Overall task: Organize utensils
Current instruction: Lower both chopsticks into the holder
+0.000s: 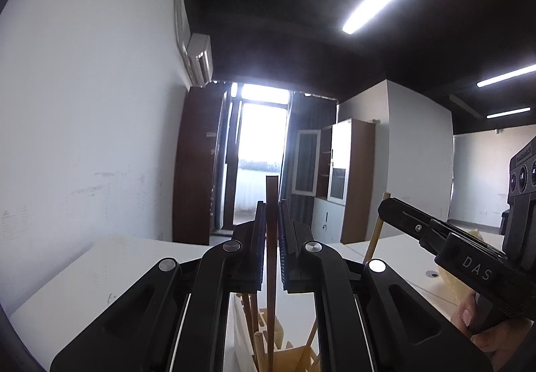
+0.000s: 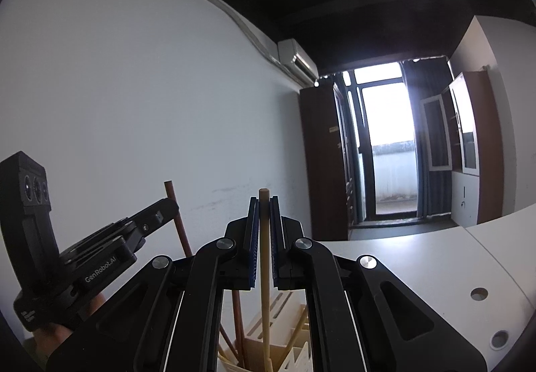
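Jaws clenched: left gripper (image 1: 272, 204) on dark chopstick (image 1: 272, 191), right gripper (image 2: 264, 201) on pale chopstick (image 2: 264, 238); holder (image 2: 291, 352) below holds more sticks.

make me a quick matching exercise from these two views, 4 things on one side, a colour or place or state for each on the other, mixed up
Things:
1. left gripper
2. right gripper
3. air conditioner
4. holder

Matches:
a. shut on a pale stick
b. below both grippers, with sticks standing in it
c. shut on a dark brown stick
d. high on the white wall

Pairs: 1-c, 2-a, 3-d, 4-b
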`<state>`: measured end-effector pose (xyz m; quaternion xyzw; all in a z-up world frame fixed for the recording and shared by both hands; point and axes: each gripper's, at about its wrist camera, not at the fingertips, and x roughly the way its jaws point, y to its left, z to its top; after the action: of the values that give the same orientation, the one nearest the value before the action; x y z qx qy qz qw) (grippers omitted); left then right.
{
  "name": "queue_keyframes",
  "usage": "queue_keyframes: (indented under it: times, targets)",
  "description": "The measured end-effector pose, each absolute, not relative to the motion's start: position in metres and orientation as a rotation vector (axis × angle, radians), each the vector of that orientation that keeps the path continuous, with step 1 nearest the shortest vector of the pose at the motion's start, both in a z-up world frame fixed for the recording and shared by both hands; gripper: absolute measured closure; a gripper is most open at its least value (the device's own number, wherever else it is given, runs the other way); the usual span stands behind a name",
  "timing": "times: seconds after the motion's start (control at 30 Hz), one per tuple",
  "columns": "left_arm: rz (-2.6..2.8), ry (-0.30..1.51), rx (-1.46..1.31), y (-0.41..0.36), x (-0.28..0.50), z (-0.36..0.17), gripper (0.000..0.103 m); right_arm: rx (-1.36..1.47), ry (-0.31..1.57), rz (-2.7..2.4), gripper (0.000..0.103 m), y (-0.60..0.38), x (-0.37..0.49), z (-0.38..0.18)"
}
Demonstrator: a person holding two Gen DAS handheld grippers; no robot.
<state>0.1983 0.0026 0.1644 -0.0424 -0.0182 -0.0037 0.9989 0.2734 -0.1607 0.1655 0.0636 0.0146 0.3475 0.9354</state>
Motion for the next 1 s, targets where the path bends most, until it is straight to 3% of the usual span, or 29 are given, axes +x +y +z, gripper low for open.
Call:
queue_keyframes:
  times: [1.0]
  targets:
    - [-0.019,0.178,-0.048,0.005,0.221,0.136,0.096,0.013,0.217,0.684,0.095,-0.143,0.288,0.13]
